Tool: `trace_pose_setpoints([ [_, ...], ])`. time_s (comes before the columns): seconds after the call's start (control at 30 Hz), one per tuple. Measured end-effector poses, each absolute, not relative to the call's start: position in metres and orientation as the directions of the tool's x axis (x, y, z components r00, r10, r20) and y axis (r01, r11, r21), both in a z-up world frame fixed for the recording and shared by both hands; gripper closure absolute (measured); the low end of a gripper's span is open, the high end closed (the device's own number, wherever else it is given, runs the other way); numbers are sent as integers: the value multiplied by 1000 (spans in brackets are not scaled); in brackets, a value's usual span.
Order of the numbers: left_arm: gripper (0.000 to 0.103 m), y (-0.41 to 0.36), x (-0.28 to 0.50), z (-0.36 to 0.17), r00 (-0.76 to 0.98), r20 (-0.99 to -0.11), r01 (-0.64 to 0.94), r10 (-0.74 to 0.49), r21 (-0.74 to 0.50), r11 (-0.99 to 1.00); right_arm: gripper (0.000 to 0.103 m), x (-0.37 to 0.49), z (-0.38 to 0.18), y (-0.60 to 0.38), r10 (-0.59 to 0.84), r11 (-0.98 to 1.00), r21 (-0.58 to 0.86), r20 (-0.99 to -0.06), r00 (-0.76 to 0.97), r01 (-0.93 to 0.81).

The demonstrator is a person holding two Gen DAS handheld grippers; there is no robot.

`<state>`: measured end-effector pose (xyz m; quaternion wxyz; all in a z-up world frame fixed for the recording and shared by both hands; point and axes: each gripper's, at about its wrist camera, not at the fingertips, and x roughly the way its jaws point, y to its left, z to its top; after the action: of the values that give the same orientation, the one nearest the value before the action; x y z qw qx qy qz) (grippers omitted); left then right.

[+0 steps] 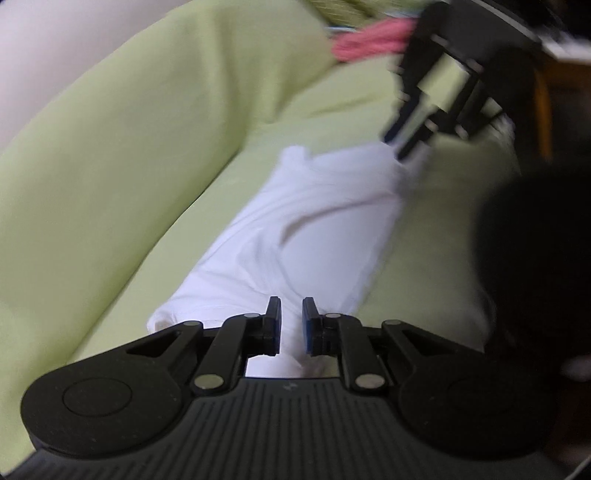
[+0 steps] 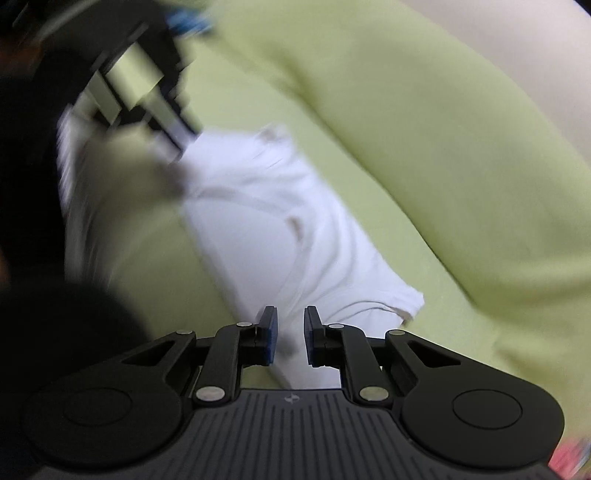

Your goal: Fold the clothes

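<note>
A folded white garment (image 1: 303, 221) lies in a long strip on a light green cushioned seat (image 1: 110, 184). My left gripper (image 1: 291, 306) hovers over the garment's near end, its blue pads a small gap apart, white cloth showing behind the gap and nothing pinched. In the right wrist view the same white garment (image 2: 266, 221) runs away from my right gripper (image 2: 291, 314), whose pads are also slightly apart over the cloth's near end. Each view shows the other gripper, blurred, at the garment's far end: the right gripper (image 1: 395, 144) and the left gripper (image 2: 181, 147).
The green seat (image 2: 424, 147) rises into a padded backrest behind the garment. A pink cloth (image 1: 369, 40) lies at the far edge, and something blue (image 2: 188, 20) shows at the top. A dark blurred sleeve (image 1: 535, 258) fills one side. A pale wall (image 1: 37, 55) stands beyond.
</note>
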<state>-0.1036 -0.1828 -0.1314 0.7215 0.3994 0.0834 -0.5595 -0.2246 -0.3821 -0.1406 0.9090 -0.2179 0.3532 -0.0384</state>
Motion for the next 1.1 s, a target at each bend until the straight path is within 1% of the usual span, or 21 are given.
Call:
trace_pose_setpoints([
  [0.03, 91, -190, -96, -139, 348, -586, 892, -732, 446, 68, 89, -218, -142, -389, -224, 926, -375, -627, 746, -37],
  [0.07, 92, -197, -90, -149, 337, -610, 905, -717, 421, 68, 89, -210, -147, -397, -217, 946, -324, -654, 724, -9],
  [0.1, 101, -200, -88, -158, 330, -620, 908, -712, 415, 59, 89, -203, -155, -403, -208, 959, -285, -700, 683, 0],
  [0.13, 102, -199, -89, -159, 309, -604, 909, -734, 415, 42, 90, -203, -156, -405, -201, 962, -271, -716, 669, -1],
  [0.17, 93, -196, -88, -154, 264, -602, 920, -754, 391, 11, 90, -207, -153, -405, -196, 963, -270, -711, 675, -6],
  [0.3, 92, -194, -51, -124, 122, -585, 938, -802, 333, -100, 93, -188, -123, -426, -148, 986, -160, -682, 716, 51],
  [0.37, 92, -215, -20, -113, 107, -590, 932, -800, 341, -126, 93, -162, -118, -448, -207, 978, -153, -647, 733, 142],
  [0.47, 93, -265, 13, -101, 63, -605, 942, -794, 298, -153, 92, -121, -116, -485, -328, 942, -151, -610, 721, 301],
  [0.53, 92, -292, 20, -105, 31, -627, 950, -778, 261, -173, 91, -104, -114, -507, -361, 925, -133, -596, 717, 356],
  [0.57, 92, -304, 23, -111, 10, -651, 956, -759, 229, -183, 90, -97, -118, -515, -369, 922, -143, -607, 704, 359],
  [0.6, 92, -316, 26, -121, -10, -702, 964, -712, 184, -194, 90, -90, -125, -523, -379, 918, -165, -629, 679, 360],
  [0.63, 92, -323, 26, -133, -17, -744, 967, -668, 157, -199, 90, -83, -135, -532, -383, 915, -178, -670, 636, 363],
  [0.7, 96, -323, 22, -137, -15, -747, 966, -664, 161, -203, 91, -79, -147, -546, -367, 912, -162, -734, 571, 378],
  [0.73, 96, -324, 20, -131, -21, -770, 966, -637, 149, -213, 94, -79, -143, -550, -357, 910, -144, -747, 561, 388],
  [0.8, 92, -325, 22, -114, -52, -788, 964, -614, 121, -237, 94, -79, -120, -550, -367, 900, -121, -728, 579, 418],
  [0.87, 91, -323, 25, -95, -70, -783, 959, -618, 118, -259, 91, -78, -103, -550, -379, 887, -92, -704, 601, 452],
  [0.93, 91, -325, 32, -85, -54, -796, 955, -603, 135, -263, 91, -67, -112, -553, -347, 883, -59, -751, 561, 466],
  [1.0, 91, -332, 40, -96, -9, -845, 951, -535, 159, -267, 91, -56, -126, -556, -316, 874, -40, -805, 503, 484],
  [1.03, 93, -336, 46, -104, 13, -874, 944, -486, 170, -282, 91, -54, -133, -558, -311, 865, -42, -826, 469, 501],
  [1.07, 97, -336, 51, -104, 33, -888, 933, -459, 192, -304, 91, -53, -131, -558, -315, 853, -41, -835, 451, 521],
  [1.1, 96, -331, 58, -93, 22, -877, 925, -480, 201, -323, 91, -51, -121, -555, -329, 834, -43, -839, 433, 550],
])
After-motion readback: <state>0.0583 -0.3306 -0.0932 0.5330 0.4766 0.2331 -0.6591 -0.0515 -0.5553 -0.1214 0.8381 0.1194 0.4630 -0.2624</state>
